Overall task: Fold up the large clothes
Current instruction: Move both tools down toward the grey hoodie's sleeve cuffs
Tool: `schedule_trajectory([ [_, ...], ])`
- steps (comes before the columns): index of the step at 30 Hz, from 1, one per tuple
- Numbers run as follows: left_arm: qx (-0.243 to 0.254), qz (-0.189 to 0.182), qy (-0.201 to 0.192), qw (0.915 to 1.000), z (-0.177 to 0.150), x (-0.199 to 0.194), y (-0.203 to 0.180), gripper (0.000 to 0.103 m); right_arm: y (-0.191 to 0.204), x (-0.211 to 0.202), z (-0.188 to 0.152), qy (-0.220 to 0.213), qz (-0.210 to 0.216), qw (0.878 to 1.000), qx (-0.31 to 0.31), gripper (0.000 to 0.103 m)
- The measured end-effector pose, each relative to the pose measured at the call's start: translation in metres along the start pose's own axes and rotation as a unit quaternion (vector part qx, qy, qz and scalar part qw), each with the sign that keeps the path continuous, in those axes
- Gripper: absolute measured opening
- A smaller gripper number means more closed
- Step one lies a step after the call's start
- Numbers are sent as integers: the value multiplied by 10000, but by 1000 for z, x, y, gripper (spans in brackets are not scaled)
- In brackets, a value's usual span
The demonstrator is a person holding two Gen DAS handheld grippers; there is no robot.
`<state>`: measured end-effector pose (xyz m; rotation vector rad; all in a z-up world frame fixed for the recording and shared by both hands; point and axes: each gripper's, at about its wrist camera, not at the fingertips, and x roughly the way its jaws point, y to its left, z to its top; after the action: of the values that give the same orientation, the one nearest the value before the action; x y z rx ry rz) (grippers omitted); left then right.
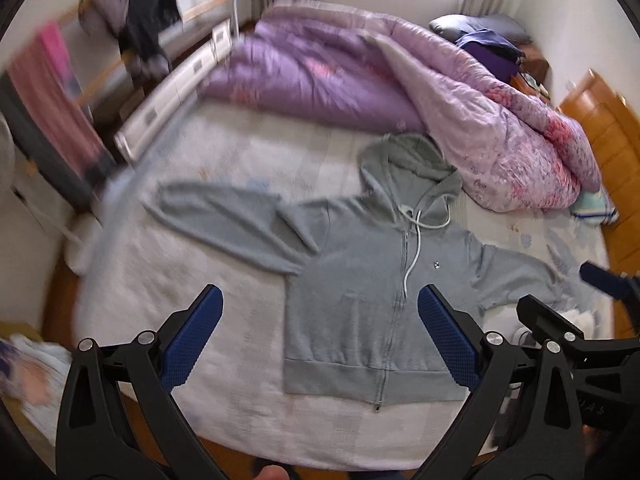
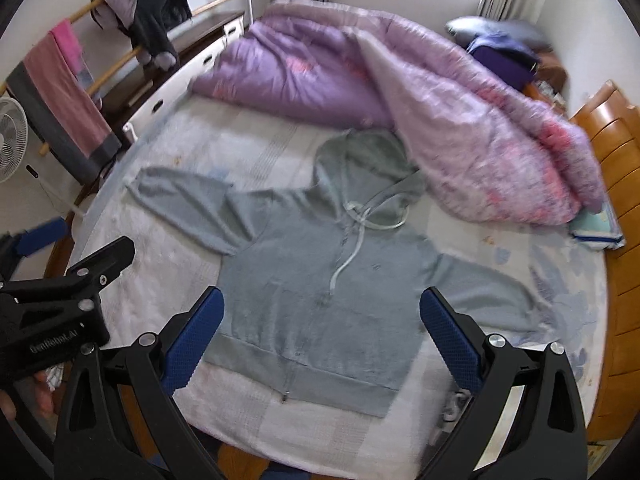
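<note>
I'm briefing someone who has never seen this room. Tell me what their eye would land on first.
First, the grey hoodie, zipped and spread flat with both sleeves out in the middle of the bed. Behind it, a bulky purple quilt is heaped against the far side. In the foreground, the left hand-held gripper and right hand-held gripper hang open above the hoodie's lower half, touching nothing.

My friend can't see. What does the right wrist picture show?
A grey zip-up hoodie lies flat on a bed, sleeves spread out. The open right gripper hovers above it, with a purple quilt bunched behind.
</note>
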<state>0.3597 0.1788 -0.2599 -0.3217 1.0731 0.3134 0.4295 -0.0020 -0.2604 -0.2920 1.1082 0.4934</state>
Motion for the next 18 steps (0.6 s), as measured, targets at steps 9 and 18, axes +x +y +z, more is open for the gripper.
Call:
schedule_trajectory([
  [9, -1546, -315, 1077, 9816, 6, 161, 178, 98, 47, 136, 18, 558, -37, 9973, 479, 95],
  [18, -3258, -171, 564, 9436, 40, 269, 369, 98, 79, 250, 24, 1027, 510, 9853, 1266, 75],
])
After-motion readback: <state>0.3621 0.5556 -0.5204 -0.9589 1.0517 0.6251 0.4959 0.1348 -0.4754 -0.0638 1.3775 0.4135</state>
